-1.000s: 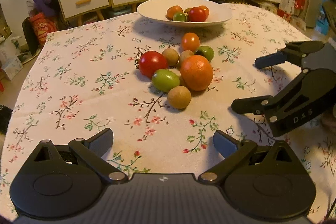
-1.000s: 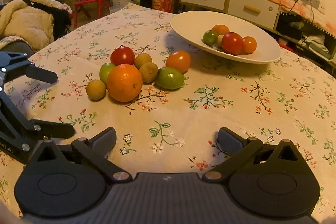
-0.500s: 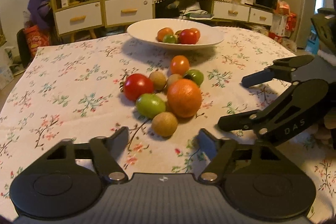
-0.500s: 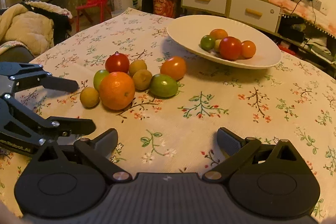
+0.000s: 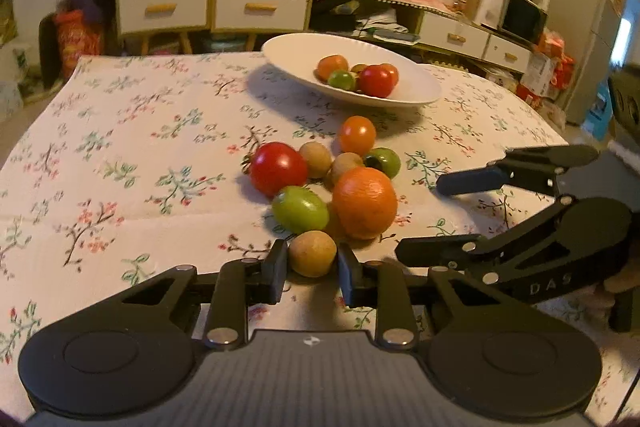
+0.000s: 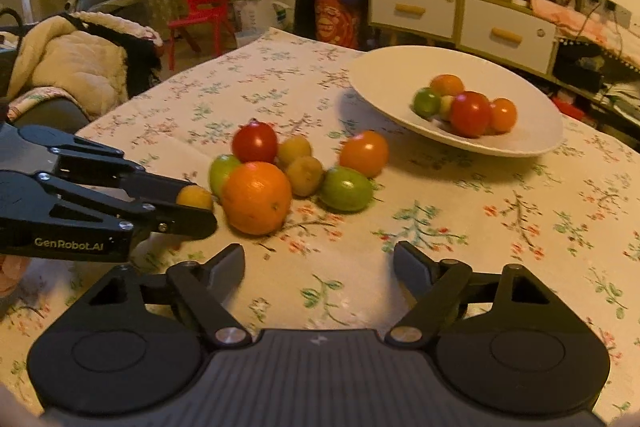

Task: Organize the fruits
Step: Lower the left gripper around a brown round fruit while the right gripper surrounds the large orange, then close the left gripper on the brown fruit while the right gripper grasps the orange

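A heap of fruit lies on the flowered tablecloth: a big orange (image 5: 365, 203), a red tomato (image 5: 278, 169), a green tomato (image 5: 300, 209), an orange tomato (image 5: 357, 135) and small tan fruits. My left gripper (image 5: 312, 269) is shut on the nearest small tan fruit (image 5: 313, 253), at the front of the heap; the right wrist view shows that tan fruit (image 6: 195, 197) between the left gripper's fingertips (image 6: 200, 223). My right gripper (image 6: 320, 263) hovers over bare cloth in front of the heap, its jaws closing with nothing between them. A white plate (image 5: 280, 47) behind holds several tomatoes.
The table's far edge lies just behind the plate, with drawer cabinets (image 5: 164, 9) and shelves beyond. A chair draped with a cream blanket (image 6: 68, 67) stands off the table's left side. Bare cloth spreads left of the heap (image 5: 120, 147).
My left gripper has come up to the heap and its wide jaws have shut on the nearest tan fruit. The right gripper's jaws have narrowed a little.
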A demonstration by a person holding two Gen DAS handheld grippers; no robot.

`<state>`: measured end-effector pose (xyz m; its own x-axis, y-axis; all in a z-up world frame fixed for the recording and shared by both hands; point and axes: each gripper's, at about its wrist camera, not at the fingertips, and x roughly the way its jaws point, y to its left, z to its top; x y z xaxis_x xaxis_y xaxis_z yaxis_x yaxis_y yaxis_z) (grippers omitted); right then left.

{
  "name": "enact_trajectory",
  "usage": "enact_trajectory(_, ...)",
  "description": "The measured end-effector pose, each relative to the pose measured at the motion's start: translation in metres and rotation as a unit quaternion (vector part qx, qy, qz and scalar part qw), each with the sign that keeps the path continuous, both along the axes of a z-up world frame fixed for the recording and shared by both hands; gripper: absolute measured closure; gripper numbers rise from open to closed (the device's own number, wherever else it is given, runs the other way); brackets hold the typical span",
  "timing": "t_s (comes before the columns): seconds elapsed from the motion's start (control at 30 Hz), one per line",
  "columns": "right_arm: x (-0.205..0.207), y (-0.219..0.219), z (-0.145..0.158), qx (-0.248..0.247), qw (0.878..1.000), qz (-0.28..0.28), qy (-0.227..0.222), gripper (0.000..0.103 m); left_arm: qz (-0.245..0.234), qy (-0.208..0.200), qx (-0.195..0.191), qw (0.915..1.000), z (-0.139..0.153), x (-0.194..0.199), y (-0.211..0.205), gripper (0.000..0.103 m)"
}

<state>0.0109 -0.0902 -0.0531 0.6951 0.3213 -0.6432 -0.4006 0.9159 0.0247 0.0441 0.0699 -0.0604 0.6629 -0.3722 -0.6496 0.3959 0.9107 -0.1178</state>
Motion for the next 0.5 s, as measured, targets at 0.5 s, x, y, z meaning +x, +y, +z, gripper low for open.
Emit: enact_trajectory(0.5,0.015,0.036,0.002,0.01,0.999,0.046,0.013,0.047,0.027,0.028,0.014,0.9991,0.005,0.002,0.018,0.085)
